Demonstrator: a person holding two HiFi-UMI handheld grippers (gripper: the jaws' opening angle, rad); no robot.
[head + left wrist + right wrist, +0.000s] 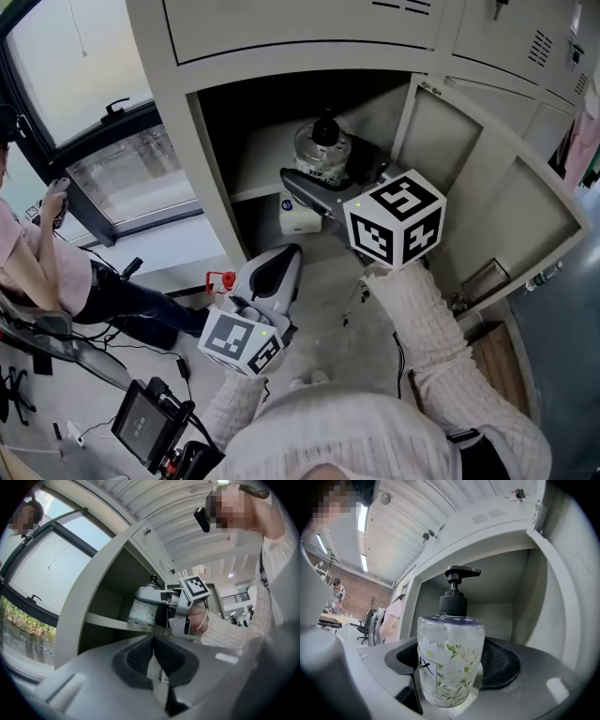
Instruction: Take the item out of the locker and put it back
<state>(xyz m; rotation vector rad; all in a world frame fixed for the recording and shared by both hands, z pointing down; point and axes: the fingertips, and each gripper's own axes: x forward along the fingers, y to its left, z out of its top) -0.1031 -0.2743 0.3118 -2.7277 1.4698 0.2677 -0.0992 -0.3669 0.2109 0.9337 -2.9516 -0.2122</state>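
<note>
A clear pump bottle with a flower print and a black pump head sits between the dark pads of my right gripper, which is shut on it. In the head view the bottle is upright at the mouth of the open locker compartment, level with the inner shelf; I cannot tell if it rests on the shelf. My right gripper reaches in from the right. My left gripper hangs lower, in front of the locker, jaws shut on nothing. From the left gripper view the bottle shows above the shelf edge.
The locker door stands open to the right. A white box lies under the shelf. A seated person and a window are at the left. A tablet on a stand is at the lower left.
</note>
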